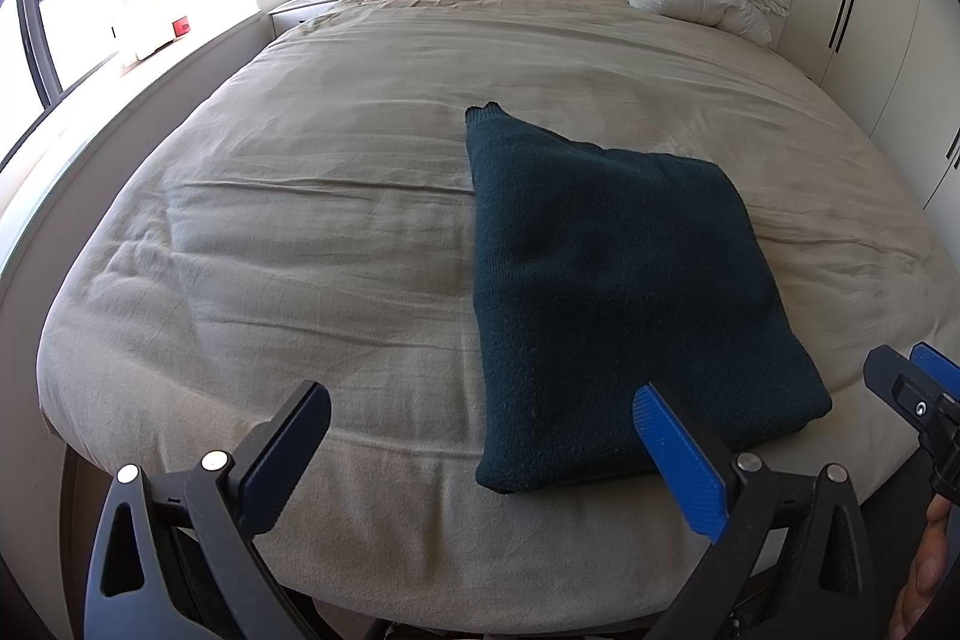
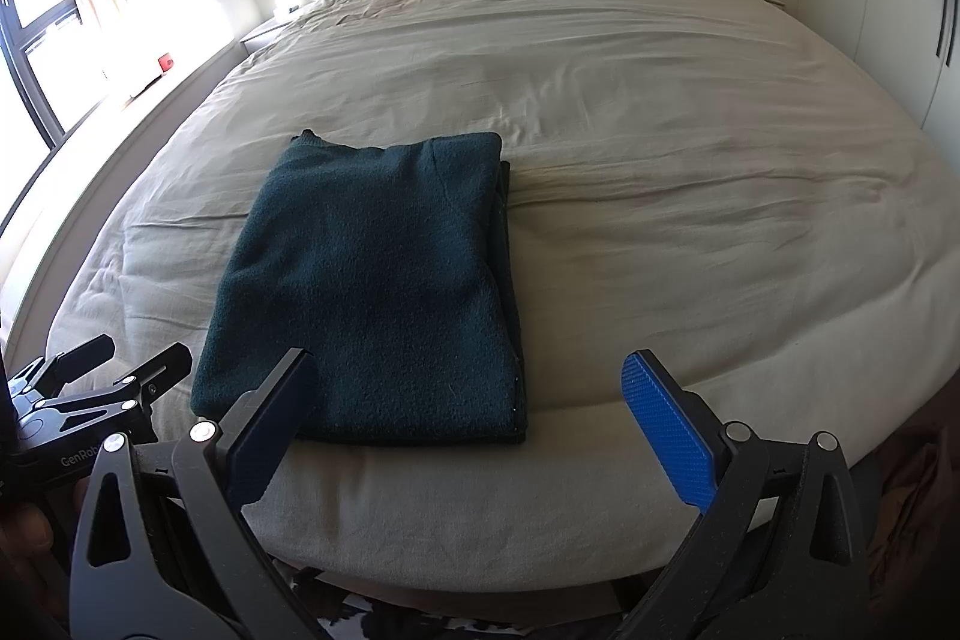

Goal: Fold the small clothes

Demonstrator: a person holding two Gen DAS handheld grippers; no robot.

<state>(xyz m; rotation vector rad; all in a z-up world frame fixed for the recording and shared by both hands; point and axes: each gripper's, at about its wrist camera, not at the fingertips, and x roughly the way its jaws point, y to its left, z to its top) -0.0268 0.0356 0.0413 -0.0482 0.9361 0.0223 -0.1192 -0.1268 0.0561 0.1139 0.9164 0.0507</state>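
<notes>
Well, I saw both grippers, left (image 1: 480, 451) and right (image 2: 471, 421), jaws spread and empty, before the folded sweater (image 1: 606, 280) on the bed (image 1: 300, 220)

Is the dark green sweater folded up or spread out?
Folded. The dark green sweater lies on the bed as a compact rectangle, with stacked layers showing along its right edge and no sleeves spread out.
</notes>
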